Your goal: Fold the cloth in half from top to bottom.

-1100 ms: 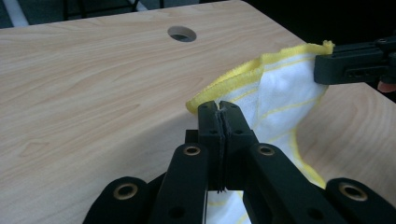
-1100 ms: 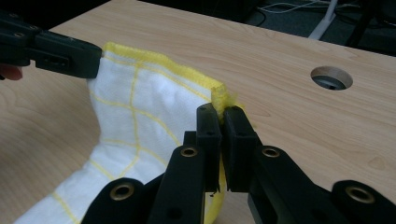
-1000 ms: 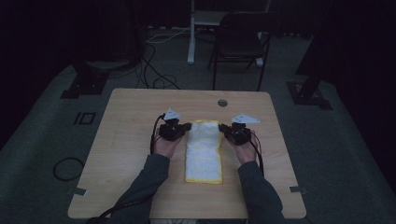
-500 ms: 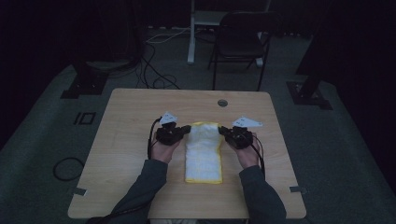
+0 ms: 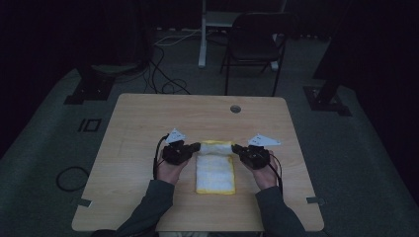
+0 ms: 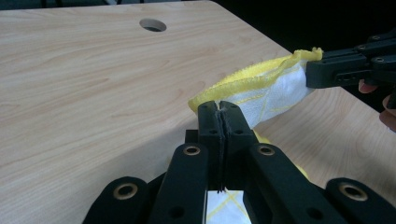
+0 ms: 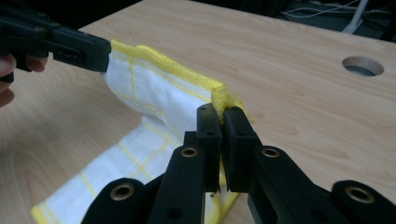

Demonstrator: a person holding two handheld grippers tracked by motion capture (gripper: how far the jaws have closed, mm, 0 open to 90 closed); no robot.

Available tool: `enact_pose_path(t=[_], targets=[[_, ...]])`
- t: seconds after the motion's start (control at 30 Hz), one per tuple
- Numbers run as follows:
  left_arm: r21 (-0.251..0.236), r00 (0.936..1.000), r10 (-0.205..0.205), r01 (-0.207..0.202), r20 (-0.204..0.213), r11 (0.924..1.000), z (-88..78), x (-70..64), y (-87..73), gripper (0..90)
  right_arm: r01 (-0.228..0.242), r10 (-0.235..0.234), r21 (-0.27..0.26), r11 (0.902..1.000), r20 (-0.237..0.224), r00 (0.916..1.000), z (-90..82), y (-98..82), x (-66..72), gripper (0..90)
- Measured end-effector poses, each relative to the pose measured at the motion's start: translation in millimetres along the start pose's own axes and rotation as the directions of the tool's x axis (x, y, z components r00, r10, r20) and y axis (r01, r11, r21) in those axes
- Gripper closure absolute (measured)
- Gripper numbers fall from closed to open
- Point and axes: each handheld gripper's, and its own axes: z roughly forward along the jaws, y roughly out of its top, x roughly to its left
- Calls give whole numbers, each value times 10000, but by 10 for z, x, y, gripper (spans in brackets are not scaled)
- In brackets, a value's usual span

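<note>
Both tools clamped on the towel, one corner each. Left tool (image 5: 193,147) sits just left of centre in the high view, jaws pinched tight on the towel's (image 5: 215,168) upper-left corner. Right tool (image 5: 237,147) mirrors it right of centre, clenched on the upper-right corner.

Towel: white with yellow grid lines and yellow hem, centre-bottom of the worktop (image 5: 148,118). Far edge is lifted and stretched between the two tools; near part lies flat on the wood, running toward the bottom of the frame.

Left gripper view: left tool (image 6: 223,109) at centre, hem caught between the jaws, towel (image 6: 271,91) rising to the right tool (image 6: 312,74) at the right edge.

Right gripper view: right tool (image 7: 221,113) nips the yellow corner; towel (image 7: 154,100) spans to the left tool (image 7: 105,56) at upper left, rest draped down to lower left.

Round cable hole (image 5: 235,108) in the worktop above the towel. Folding chair (image 5: 254,47) at top of the high view.
</note>
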Motion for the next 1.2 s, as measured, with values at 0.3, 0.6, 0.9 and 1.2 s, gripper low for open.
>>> enact_pose_path(t=[0.3,0.6,0.9,1.2], targets=[[76,10000,29,-30,56,10000,-60,-62,-127,893,-11,14,125,9999,-199,9998,-47,-127,73,870],[-35,9998,97,-96,146,9999,-136,-139,-159,893,33,-34,-13,10000,-223,9997,-137,-185,140,869],[327,9996,-22,13,274,9995,-146,-170,-363,892,-43,53,239,9997,-429,9991,-163,-350,231,869],[617,9994,-115,94,340,9981,-152,-195,-540,892,-182,213,499,9986,-604,9979,-170,-522,305,868]])
